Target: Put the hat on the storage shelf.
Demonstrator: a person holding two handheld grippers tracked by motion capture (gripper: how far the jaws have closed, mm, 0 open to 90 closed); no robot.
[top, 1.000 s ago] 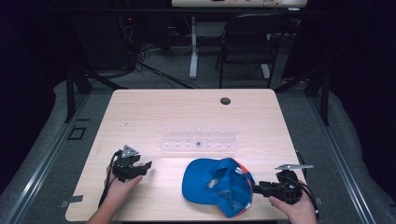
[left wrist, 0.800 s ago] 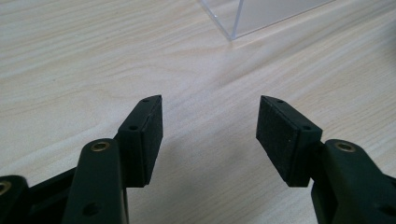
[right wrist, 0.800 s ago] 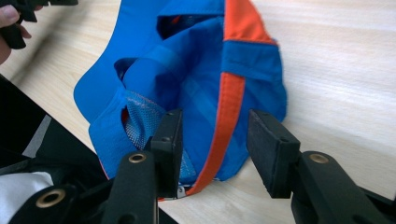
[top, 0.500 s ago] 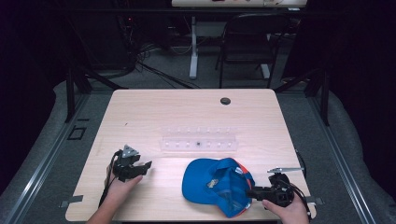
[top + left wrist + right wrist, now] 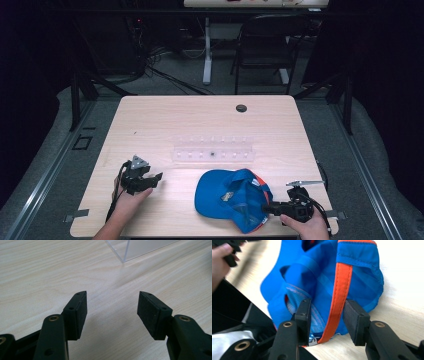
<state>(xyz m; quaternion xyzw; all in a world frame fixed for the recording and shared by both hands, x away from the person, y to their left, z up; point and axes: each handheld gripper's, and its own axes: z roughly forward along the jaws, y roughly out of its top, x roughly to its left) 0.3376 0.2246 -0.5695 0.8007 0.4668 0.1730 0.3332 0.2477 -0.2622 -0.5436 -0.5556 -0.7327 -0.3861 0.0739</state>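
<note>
Our left gripper point(image 5: 150, 178) rests low over bare table point(image 5: 200, 120), jaws wide with nothing between. Right of it the blue cap point(image 5: 232, 200) lies upside down; our right gripper point(image 5: 325, 312) has been closing around its rim, pads seemingly not yet pressing.

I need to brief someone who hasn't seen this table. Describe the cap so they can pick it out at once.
On the light wooden table, look at the near edge toward its right corner, in front of the clear plastic tray. The cap lies there upside down, with the right gripper at its rim. It is the one soft, bright blue thing there, edged with an orange band.
</note>
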